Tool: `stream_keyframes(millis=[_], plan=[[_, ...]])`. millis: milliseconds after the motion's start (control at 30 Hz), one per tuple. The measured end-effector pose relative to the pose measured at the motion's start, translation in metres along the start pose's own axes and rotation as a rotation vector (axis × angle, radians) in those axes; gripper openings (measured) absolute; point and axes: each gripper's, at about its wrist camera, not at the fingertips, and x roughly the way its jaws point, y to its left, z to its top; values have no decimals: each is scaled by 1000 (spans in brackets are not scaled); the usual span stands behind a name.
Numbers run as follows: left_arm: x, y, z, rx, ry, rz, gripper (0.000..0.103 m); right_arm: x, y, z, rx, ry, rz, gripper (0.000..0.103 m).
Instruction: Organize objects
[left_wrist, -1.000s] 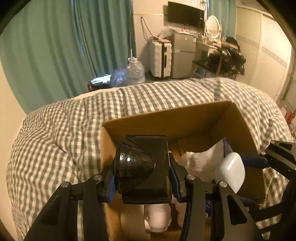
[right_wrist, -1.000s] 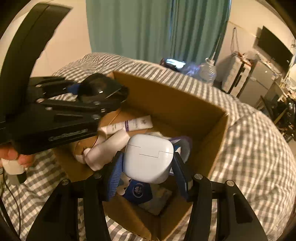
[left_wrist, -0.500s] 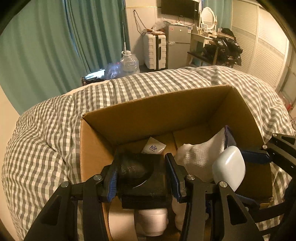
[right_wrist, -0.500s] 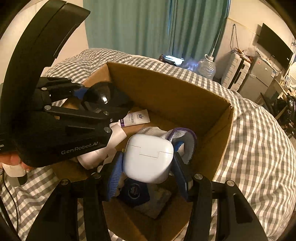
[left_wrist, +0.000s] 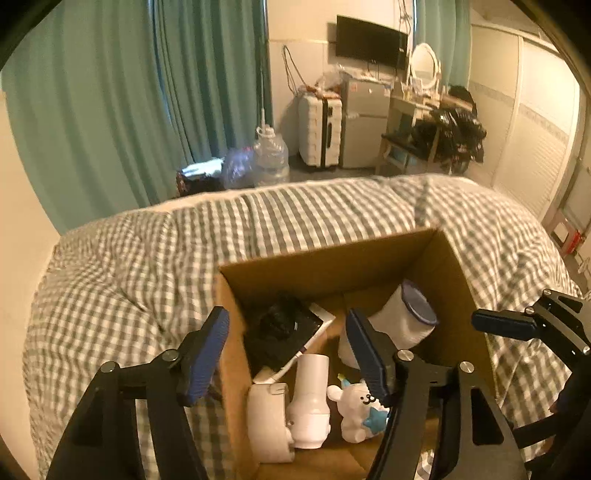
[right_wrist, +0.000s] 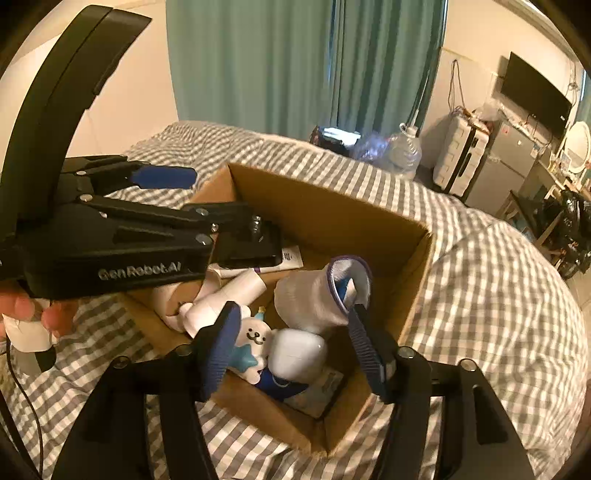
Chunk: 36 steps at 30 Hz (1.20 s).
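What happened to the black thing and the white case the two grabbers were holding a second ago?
Both were let go. The left gripper dropped the black object into the cardboard box; the right gripper dropped the white case beside the toy bear. Both grippers' jaws are opening, with nothing between them. The box stayed on the checked bedding.

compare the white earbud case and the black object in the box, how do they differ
The white earbud case is pale, smooth and rounded; the black object is dark, flatter and angular. The case lies at the box's near end beside the bear figurine; the black object lies at the far left. Both lie loose, gripped by nothing.
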Motion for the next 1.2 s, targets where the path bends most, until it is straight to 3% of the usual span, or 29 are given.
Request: stream_keyframes(millis=[100,200,533,700,967,1200], plan=[[-22,7,4,-13,-35,19,82,-10,0,5,13,-9,-8,71],[-43,11,8,-27,-65,27,91,-26,0,7,44,-20,9,82],[-110,15,12,-52,-151,67,97,-97,3,15,96,-157,-173,98],[-151,10,12,-73,-201,65,98,-126,4,16,132,-199,-285,101],[-223,1,5,-80,-324,110,101,-181,10,6,187,-275,-316,102],[-255,-8,-16,-92,-379,117,102,-230,20,-14,209,-387,-340,102]])
